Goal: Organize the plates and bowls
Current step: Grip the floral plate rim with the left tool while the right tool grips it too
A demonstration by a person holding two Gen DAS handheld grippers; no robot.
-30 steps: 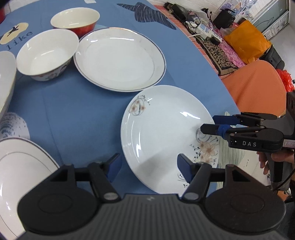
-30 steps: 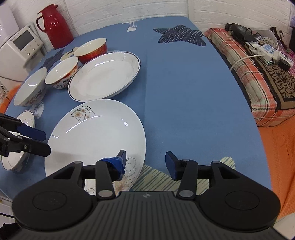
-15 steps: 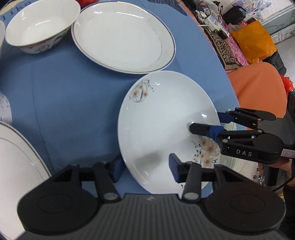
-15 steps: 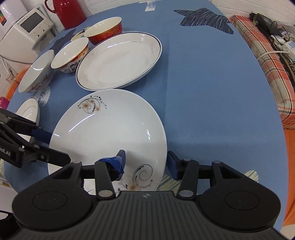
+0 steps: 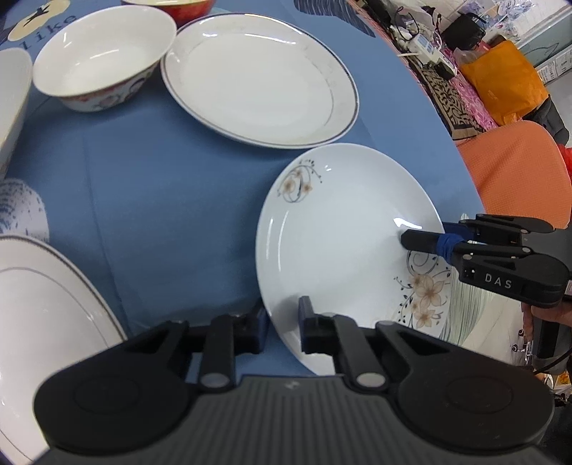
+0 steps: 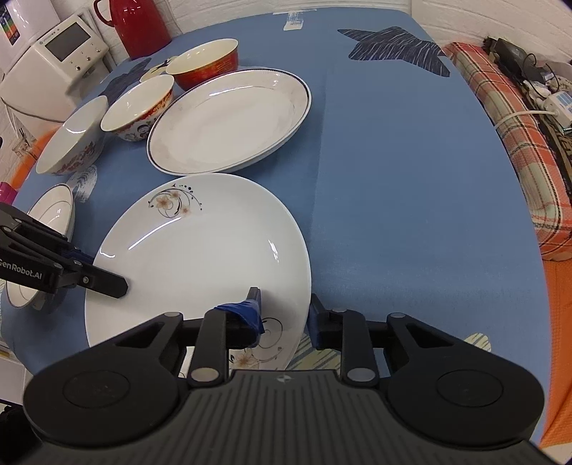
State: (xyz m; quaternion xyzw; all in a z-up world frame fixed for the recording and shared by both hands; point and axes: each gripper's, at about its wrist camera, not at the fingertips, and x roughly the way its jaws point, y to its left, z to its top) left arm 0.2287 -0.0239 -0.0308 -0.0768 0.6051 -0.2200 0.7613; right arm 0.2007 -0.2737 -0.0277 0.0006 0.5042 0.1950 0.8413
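Note:
A white plate with flower prints [image 5: 343, 229] [image 6: 200, 250] is held above the blue table. My left gripper [image 5: 282, 323] is shut on its near-left rim, and also shows in the right wrist view [image 6: 107, 282]. My right gripper [image 6: 282, 314] is shut on its opposite rim, one finger over the plate and one under; it shows in the left wrist view [image 5: 425, 238]. A larger blue-rimmed white plate [image 5: 261, 78] [image 6: 228, 121] lies just beyond.
A white patterned bowl [image 5: 100, 64] [image 6: 137, 107], a red bowl [image 6: 205, 62] and another bowl [image 6: 73, 137] stand behind. A rimmed plate [image 5: 39, 314] [image 6: 50, 214] lies at the left. A red thermos [image 6: 136, 25] stands at the back. An orange chair [image 5: 518, 171] stands beside the table.
Both grippers have closed on the flowered plate's rim and raised it. The plate has shifted toward the blue-rimmed plate.

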